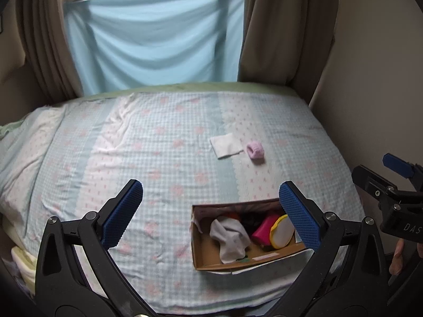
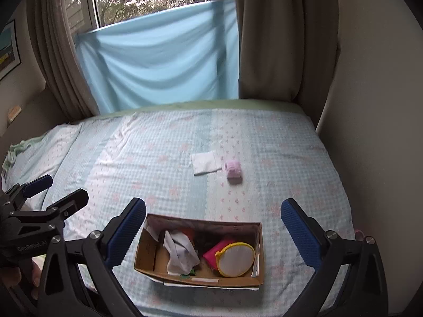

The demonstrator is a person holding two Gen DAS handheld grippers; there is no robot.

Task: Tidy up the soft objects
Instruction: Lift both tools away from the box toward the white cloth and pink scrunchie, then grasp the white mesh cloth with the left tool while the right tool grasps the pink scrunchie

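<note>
Meanwhile, both grippers, left (image 1: 211, 211) and right (image 2: 213, 231), hung spread wide, empty; pink roll (image 2: 233, 171) looked light, squashy, best pinched mid-body.

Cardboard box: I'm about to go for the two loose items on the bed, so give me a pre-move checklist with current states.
1. Left gripper open, empty: ok.
2. Right gripper open, empty: ok.
3. White cloth lying flat, unobstructed: ok.
4. Pink roll beside the cloth, apart from it: ok.
5. Cardboard box upright with free space at its left end: ok.
6. Box steady on the soft bedcover: cannot tell.
</note>
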